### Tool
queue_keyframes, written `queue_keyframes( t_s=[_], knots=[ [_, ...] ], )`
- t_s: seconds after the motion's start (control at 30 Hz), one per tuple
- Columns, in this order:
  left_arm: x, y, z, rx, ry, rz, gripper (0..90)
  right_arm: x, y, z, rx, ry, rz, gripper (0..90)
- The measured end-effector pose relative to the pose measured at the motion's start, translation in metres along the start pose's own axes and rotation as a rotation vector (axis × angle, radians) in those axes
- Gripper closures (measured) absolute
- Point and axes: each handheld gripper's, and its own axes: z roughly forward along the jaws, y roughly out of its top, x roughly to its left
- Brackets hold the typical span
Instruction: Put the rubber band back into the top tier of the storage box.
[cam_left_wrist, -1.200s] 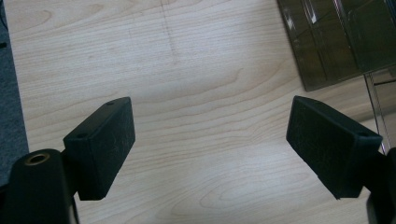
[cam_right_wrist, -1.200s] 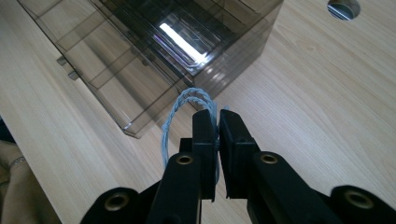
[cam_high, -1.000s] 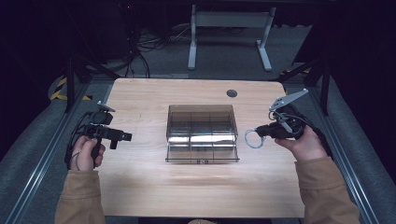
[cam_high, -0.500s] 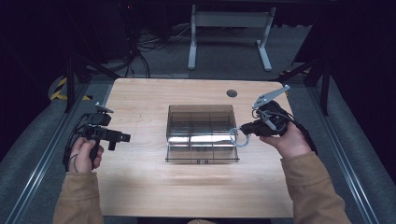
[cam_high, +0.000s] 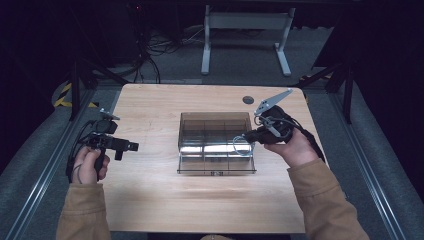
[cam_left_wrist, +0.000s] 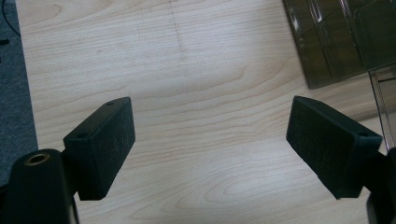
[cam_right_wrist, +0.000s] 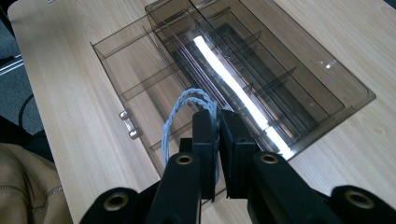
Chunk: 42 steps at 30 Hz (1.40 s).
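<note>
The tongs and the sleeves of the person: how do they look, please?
Both tongs are black. The left tongs have two flat rectangular jaws with small screw holes and a black cable. The right tongs carry a grey three-cornered plate on top and brass-coloured holes near the jaws. Both sleeves are tan.

Left tool (cam_left_wrist: 210, 140) hangs low over the bench, jaws spread wide (nothing between them); right tool (cam_right_wrist: 218, 122) reaches inward, jaws pinched on a cord.
</note>
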Motion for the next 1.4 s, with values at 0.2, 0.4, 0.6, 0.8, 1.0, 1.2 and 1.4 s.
queue_keyframes(
  t_s=[0.2,0.4,0.6,0.8,1.0,1.2,1.4],
  knots=[
    [-0.001,0.001,0.0,-0.002,-0.003,0.003,16.4,0.004,0.008,0.008,-0.007,0.012,-0.018,85.5],
    [-0.001,0.001,0.0,-0.003,-0.003,0.003,16.4,0.007,0.013,0.018,-0.005,0.027,-0.03,85.5],
    [-0.001,0.001,0.0,-0.003,-0.004,0.006,16.4,0.012,0.021,0.032,-0.006,0.044,-0.04,85.4],
    [0.0,0.0,-0.001,0.0,-0.003,0.003,16.4,0.014,0.024,0.042,0.003,0.055,-0.048,85.5],
    [0.0,0.001,-0.001,-0.002,-0.003,0.004,16.4,0.015,0.025,0.052,-0.001,0.06,-0.044,85.4],
    [0.0,0.001,-0.001,-0.001,-0.003,0.004,16.4,0.016,0.022,0.063,0.007,0.073,-0.031,85.4],
    [0.0,0.001,-0.001,-0.002,-0.003,0.004,16.4,0.017,0.019,0.073,0.026,0.094,-0.024,85.4]
  ],
)
